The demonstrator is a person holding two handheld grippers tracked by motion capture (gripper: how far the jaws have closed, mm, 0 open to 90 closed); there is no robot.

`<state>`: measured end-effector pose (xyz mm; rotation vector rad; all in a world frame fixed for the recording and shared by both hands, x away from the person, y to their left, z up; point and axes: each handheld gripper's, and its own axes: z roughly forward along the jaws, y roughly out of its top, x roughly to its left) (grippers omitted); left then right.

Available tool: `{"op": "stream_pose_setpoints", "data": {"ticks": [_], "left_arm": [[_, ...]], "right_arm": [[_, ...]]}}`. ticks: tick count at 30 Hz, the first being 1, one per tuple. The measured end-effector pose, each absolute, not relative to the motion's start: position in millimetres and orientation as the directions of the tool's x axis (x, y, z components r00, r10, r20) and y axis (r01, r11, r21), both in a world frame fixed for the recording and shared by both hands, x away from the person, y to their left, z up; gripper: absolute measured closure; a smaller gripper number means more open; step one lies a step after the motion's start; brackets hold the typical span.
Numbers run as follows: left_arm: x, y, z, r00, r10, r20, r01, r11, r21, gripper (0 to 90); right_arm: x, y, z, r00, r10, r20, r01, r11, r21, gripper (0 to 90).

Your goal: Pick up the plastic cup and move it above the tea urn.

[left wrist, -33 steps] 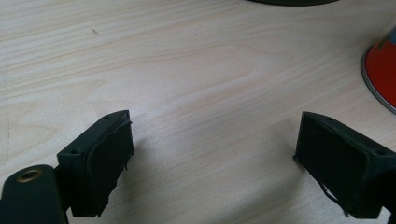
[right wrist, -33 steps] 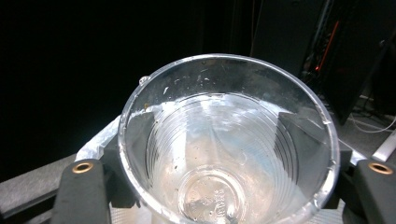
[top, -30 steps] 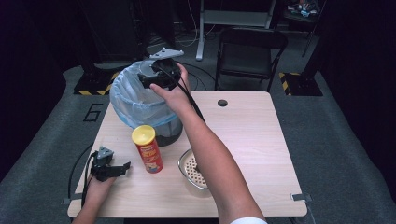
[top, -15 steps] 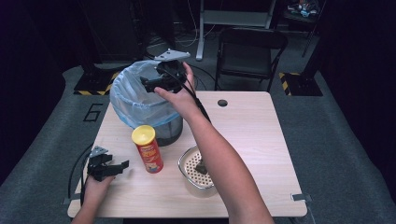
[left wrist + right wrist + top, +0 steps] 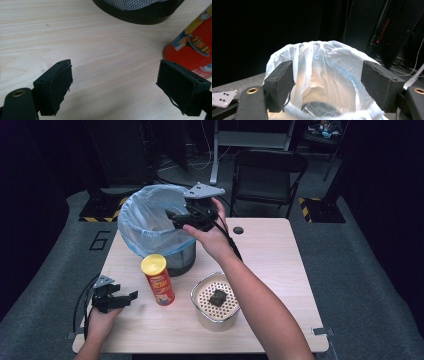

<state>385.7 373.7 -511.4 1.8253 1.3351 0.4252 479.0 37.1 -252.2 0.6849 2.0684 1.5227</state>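
Note:
A black mesh bin lined with a pale blue bag [image 5: 147, 222] stands at the table's far left. My right gripper [image 5: 173, 219] hovers open over the bag's near right rim with nothing between its jaws. In the right gripper view the open gripper [image 5: 328, 82] frames the bag's mouth [image 5: 324, 67], with something dark and shiny at the bottom [image 5: 318, 110]. My left gripper [image 5: 128, 300] rests open on the table at the front left, pointing at a red chips can with a yellow lid [image 5: 158, 280]. In the left gripper view the gripper [image 5: 115, 77] is empty, with the can [image 5: 190, 50] beyond its right jaw.
A round metal strainer [image 5: 204, 312] with a small dark lump [image 5: 218, 296] inside stands right of the can. The bin's black base [image 5: 137, 12] lies ahead of the left gripper. A black cable grommet [image 5: 238, 230] marks the table's far edge. A black chair [image 5: 267, 172] stands behind the table.
My right gripper has drifted slightly right and toward the bin's near rim. The left gripper has barely moved.

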Motion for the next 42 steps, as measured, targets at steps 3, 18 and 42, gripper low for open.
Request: {"op": "stream_pose_setpoints", "data": {"ticks": [3, 18, 42], "left_arm": [[384.5, 370.9, -510.9, 0.388, 0.904, -0.182, 0.621, -0.110, 0.776, 12.7], [377.5, 361.3, -497.9, 0.432, 0.892, -0.136, 0.587, -0.163, 0.793, 11.8], [357.8, 339.9, -468.8, 0.550, 0.827, -0.113, 0.504, -0.222, 0.835, 11.5]], "right_arm": [[473.0, 22.5, -255.6, -0.753, 0.651, -0.097, 0.098, 0.257, 0.961, 27.8], [445.1, -52.2, -279.5, -0.697, 0.708, -0.114, 0.122, 0.274, 0.954, 28.4], [409.4, -145.8, -342.5, -0.594, 0.798, -0.102, 0.202, 0.271, 0.941, 28.4]]}}
